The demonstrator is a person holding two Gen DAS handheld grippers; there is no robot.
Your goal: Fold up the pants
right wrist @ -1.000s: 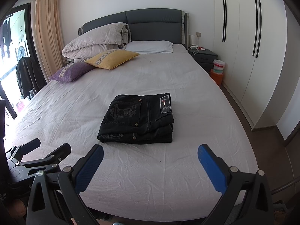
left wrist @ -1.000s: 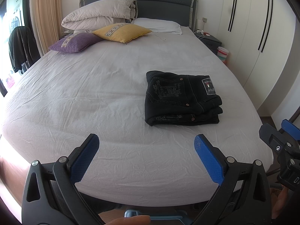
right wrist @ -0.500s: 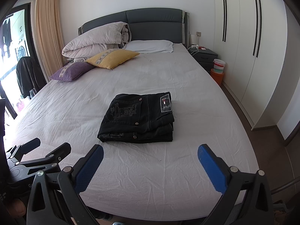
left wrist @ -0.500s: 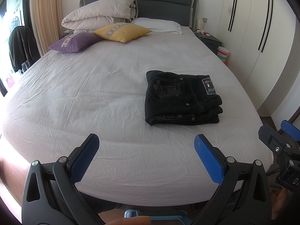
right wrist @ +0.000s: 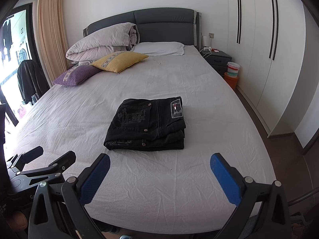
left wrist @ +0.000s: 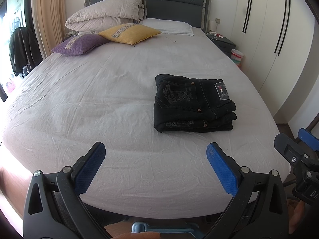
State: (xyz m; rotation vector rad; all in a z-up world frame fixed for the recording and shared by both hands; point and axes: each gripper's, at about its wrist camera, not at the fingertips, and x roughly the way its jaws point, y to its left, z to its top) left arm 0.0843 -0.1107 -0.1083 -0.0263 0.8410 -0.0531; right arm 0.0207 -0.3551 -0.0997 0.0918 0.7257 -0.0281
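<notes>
- My left claw (left wrist: 155,151) is spread wide with nothing between its blue pads; it hangs over the foot edge of the bed (left wrist: 99,103).
- My right claw (right wrist: 159,162) is equally wide apart and empty, also over the foot edge of the bed.
- Pants (left wrist: 192,103): one pair, black, folded into a compact stack lying flat on the bed sheet, ahead of both claws and apart from them. A label patch faces up at the stack's right end.
- Containers: one striped tub (right wrist: 233,68) sits on an orange box (right wrist: 230,79) on the floor, right of the bed. Contents cannot be determined.
- Count at the head of the bed: one yellow cushion (right wrist: 120,60), one purple cushion (right wrist: 78,74), one white pillow (right wrist: 159,48), one folded duvet (right wrist: 103,41).
- Open room: bare sheet surrounds the pants on all sides, widest to the left of the pants. A strip of floor runs between the bed's right edge and the wardrobe (right wrist: 269,49).
</notes>
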